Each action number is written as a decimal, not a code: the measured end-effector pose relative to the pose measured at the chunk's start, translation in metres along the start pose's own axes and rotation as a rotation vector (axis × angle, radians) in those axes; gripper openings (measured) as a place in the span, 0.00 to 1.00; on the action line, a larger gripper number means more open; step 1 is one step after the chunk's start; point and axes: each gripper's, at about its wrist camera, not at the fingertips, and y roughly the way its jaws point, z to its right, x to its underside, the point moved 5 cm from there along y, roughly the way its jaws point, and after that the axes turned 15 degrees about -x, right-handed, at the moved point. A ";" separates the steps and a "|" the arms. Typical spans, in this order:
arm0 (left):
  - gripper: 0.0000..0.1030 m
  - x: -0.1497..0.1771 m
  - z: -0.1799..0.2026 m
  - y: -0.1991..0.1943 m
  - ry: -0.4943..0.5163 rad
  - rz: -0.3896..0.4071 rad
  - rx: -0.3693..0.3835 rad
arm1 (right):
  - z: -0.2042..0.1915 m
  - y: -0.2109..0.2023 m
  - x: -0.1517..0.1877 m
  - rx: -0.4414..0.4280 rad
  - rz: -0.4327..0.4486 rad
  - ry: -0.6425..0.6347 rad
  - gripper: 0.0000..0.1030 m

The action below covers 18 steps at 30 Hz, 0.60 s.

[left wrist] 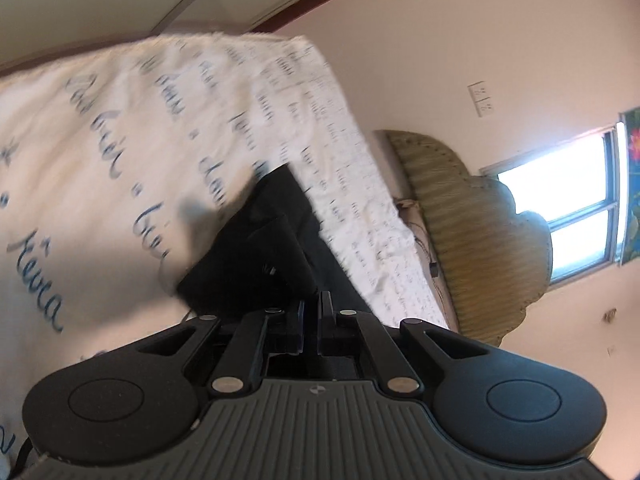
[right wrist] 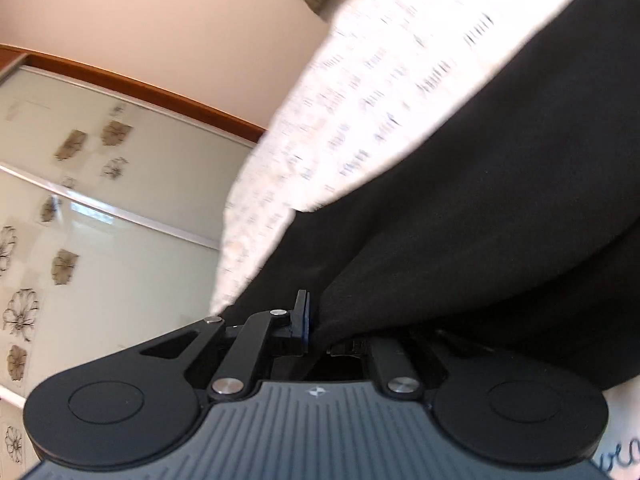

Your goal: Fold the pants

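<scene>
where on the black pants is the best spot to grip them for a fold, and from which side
Judging from the frames, grip an outer edge of the black pants, coming in low along the printed bedsheet. The cloth lies limp and flat, so only a thin edge fits between the tongs. Both the right tongs and left tongs are already shut on such edges.

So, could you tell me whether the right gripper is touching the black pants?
Touching. In the right wrist view the right gripper is shut on a fold of the black pants: the cloth runs in against the visible finger pad and drapes over the other finger.
</scene>
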 end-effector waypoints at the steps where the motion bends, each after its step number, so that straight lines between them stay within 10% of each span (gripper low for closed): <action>1: 0.07 0.000 0.001 0.001 0.009 0.007 -0.013 | 0.000 -0.003 0.004 -0.008 0.005 0.005 0.06; 7: 0.14 0.004 -0.029 0.032 -0.033 -0.059 -0.140 | 0.055 0.012 0.026 0.077 -0.055 0.159 0.06; 18: 0.18 0.017 -0.030 -0.003 0.012 0.048 -0.218 | 0.065 0.022 0.024 0.060 -0.048 0.193 0.06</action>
